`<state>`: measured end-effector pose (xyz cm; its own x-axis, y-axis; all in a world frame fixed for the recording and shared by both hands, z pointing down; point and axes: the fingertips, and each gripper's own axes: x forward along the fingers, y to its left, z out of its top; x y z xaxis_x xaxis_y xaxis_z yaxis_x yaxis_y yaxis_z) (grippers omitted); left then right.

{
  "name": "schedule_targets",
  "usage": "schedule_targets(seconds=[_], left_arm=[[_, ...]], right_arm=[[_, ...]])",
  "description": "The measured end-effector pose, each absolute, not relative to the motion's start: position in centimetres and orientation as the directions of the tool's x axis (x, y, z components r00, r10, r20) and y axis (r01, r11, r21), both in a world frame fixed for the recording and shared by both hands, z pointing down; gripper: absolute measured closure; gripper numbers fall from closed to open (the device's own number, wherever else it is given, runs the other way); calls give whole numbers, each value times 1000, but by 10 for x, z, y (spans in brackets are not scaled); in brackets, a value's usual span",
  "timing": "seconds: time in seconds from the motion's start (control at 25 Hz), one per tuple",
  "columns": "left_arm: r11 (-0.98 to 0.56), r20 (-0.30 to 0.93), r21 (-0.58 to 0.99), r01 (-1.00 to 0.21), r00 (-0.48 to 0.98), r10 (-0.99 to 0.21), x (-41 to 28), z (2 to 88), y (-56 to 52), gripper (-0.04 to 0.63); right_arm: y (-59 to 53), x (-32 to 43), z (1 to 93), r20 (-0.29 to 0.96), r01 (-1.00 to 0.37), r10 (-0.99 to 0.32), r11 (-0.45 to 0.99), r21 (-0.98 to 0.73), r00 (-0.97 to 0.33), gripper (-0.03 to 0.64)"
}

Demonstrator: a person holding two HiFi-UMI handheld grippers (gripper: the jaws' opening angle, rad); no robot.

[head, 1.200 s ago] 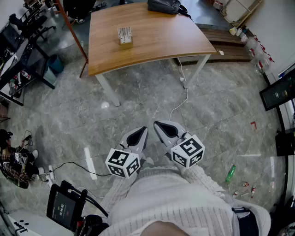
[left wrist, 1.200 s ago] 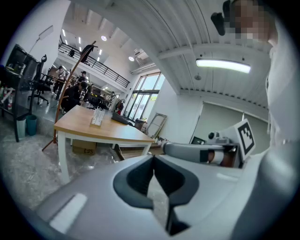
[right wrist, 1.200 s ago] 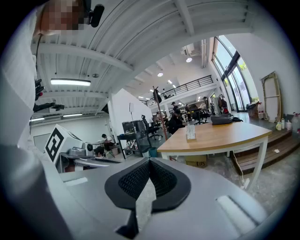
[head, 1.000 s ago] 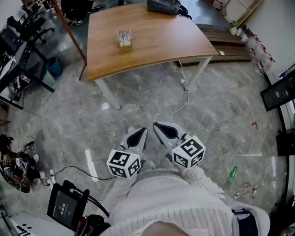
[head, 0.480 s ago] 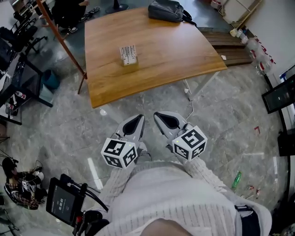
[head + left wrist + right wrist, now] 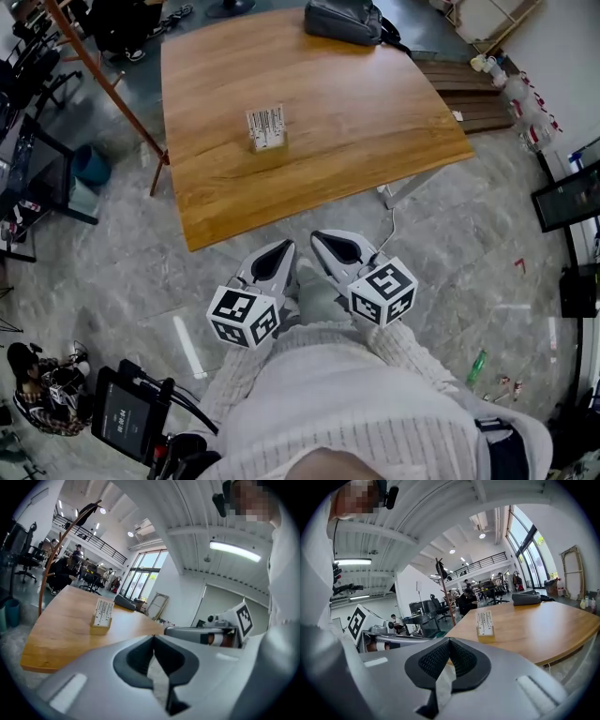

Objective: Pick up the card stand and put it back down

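Nearest of all, the person's white knit sleeves (image 6: 394, 352) lead to the two grippers, held side by side over the grey stone floor (image 6: 122, 253), just short of the table's near edge. The left gripper (image 6: 285, 247) has its jaws pressed together with nothing between them, which its own view confirms – the dark pads meet at the tip of the left gripper (image 6: 153, 637). The right gripper (image 6: 321, 239) is likewise closed and empty, and in its own view the textured pads of the right gripper (image 6: 449, 640) touch along their length. Both point toward the table, angled slightly down, their marker cubes (image 6: 244, 317) toward the person. Beyond them stands the wooden table (image 6: 375, 122), its curved near edge just ahead of the jaw tips. The card stand (image 6: 265, 128) sits upright on the tabletop, left of the table's middle and well apart from both grippers – a pale wooden base holding a row of white cards, seen also as the card stand (image 6: 102, 616) and the card stand (image 6: 484, 624). At the table's far edge lies a dark bag (image 6: 347, 21).
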<state>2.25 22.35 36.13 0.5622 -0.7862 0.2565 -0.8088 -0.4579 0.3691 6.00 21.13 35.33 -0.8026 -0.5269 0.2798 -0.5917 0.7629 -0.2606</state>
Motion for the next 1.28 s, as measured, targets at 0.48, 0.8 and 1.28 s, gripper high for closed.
schedule_targets(seconds=[0.48, 0.8, 1.28], left_arm=[[-387, 252, 384, -838, 499, -829, -9, 375, 80, 588], [-314, 264, 364, -877, 420, -868, -34, 370, 5, 588], [-312, 293, 415, -855, 450, -844, -42, 387, -21, 588]], right_arm=[[70, 24, 368, 298, -510, -433, 819, -262, -850, 617], [-10, 13, 360, 294, -473, -397, 840, -265, -870, 617], [-42, 1, 383, 305, -439, -344, 833, -338, -888, 617]])
